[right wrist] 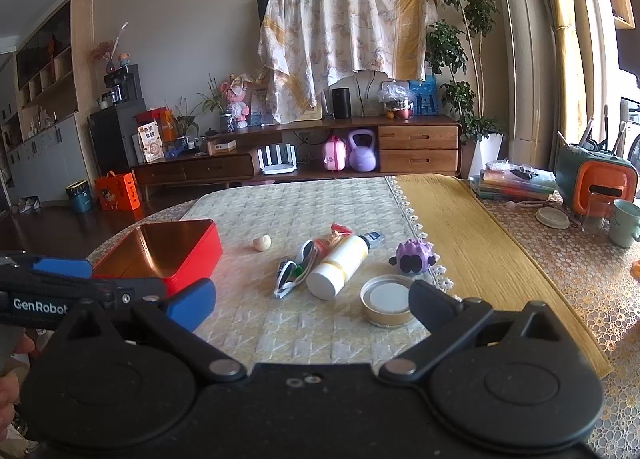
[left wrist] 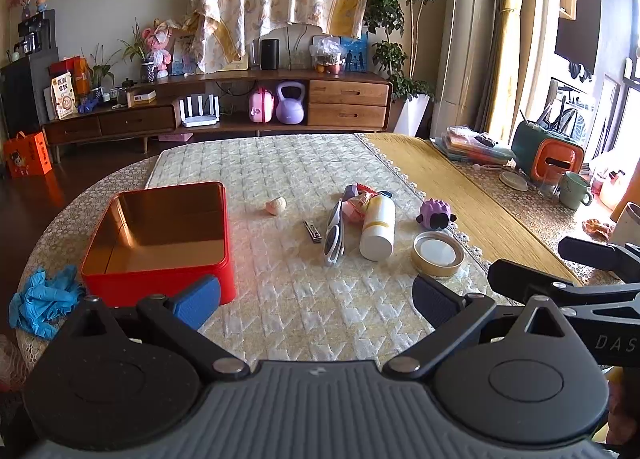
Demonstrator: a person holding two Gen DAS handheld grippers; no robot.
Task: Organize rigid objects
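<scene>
A living room holds a table (left wrist: 280, 163) spread with a quilted cream cloth and, on its right, a yellow runner (left wrist: 460, 187).

Nearest the cameras, the left gripper (left wrist: 316, 301) hangs over the near edge with its fingers spread wide and nothing between them. The right gripper (right wrist: 312, 305) is likewise released and empty, just to its right.

Beside the left gripper's blue pad sits a red tin box (left wrist: 160, 243), open and empty, with crumpled blue gloves (left wrist: 42, 299) at its left. Just ahead of the right gripper lies a round gold lid (right wrist: 386, 305).

Further in, the rigid things cluster mid-cloth: a white bottle (left wrist: 378, 231) lying on its side, white sunglasses (left wrist: 334, 237) touching it, a nail clipper (left wrist: 312, 230) just left of those, and a snack packet (left wrist: 356, 201) behind. A purple toy (left wrist: 434, 215) sits at the cloth's lace edge, and a small cream ball (left wrist: 276, 205) lies apart toward the box.

Beyond, a wooden sideboard (left wrist: 224, 107) lines the wall.
</scene>
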